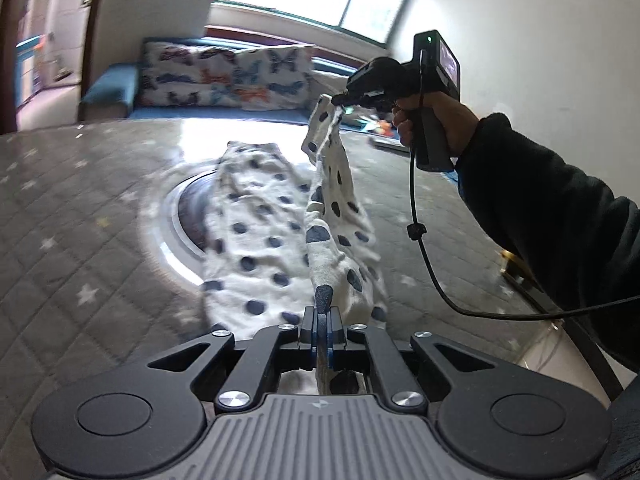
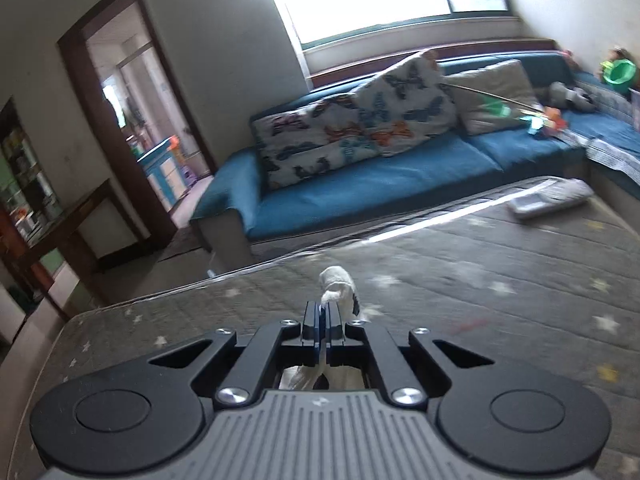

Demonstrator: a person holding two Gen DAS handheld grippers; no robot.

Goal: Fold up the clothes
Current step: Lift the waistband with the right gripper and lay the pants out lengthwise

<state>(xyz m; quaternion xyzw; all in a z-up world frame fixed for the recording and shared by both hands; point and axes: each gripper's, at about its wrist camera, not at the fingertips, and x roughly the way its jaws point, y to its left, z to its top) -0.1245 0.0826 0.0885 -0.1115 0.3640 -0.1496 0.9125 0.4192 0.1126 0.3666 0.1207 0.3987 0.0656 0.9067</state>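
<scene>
A white garment with dark blue dots (image 1: 260,236) lies partly on the grey star-quilted surface (image 1: 80,216). My left gripper (image 1: 322,316) is shut on a near edge of it. My right gripper (image 1: 340,101) shows in the left wrist view, held above the surface, shut on the far edge, so a strip of cloth hangs stretched between the two. In the right wrist view my right gripper (image 2: 322,312) is shut on a bunched white corner of the garment (image 2: 338,280).
A blue sofa (image 2: 380,184) with butterfly-print cushions (image 2: 344,128) stands beyond the surface. A flat grey object (image 2: 548,200) lies at the far right of the surface. A doorway (image 2: 132,120) opens at the left. A cable (image 1: 424,248) hangs from the right gripper.
</scene>
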